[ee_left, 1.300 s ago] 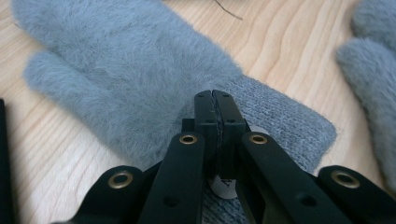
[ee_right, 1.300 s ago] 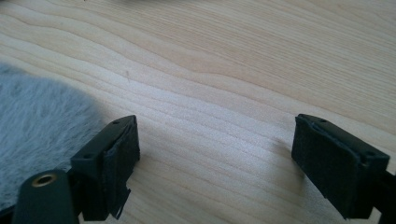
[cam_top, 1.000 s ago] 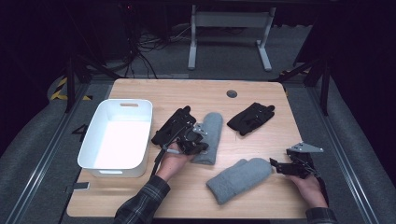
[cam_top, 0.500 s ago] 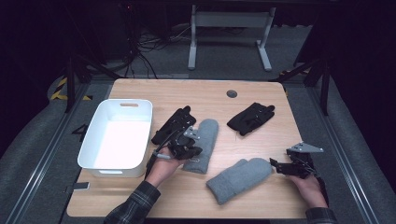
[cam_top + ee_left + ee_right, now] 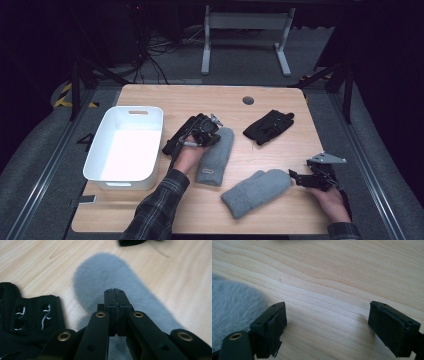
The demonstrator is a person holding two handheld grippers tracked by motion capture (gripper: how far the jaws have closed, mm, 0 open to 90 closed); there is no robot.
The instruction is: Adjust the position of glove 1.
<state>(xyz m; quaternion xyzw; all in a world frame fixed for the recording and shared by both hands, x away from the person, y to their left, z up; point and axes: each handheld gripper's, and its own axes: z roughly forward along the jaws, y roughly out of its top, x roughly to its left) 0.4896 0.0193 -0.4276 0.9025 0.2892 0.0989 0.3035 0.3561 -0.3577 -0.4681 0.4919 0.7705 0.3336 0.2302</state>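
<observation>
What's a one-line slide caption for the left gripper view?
Left gripper, jaws shut with nothing between them, over a fluffy grey mitten on the light wooden table, beside a black fingerless glove.

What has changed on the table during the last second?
The left gripper, jaws shut and empty, moved up along the grey mitten toward its tip, beside the black glove. The right gripper, the other mitten, the far black glove and the white bin stayed put.

A white plastic bin (image 5: 125, 145) stood empty along the left edge of the surface (image 5: 200, 100). A black glove (image 5: 268, 126) lay toward the far right corner, well apart from it, near a round grommet hole (image 5: 248, 100).
</observation>
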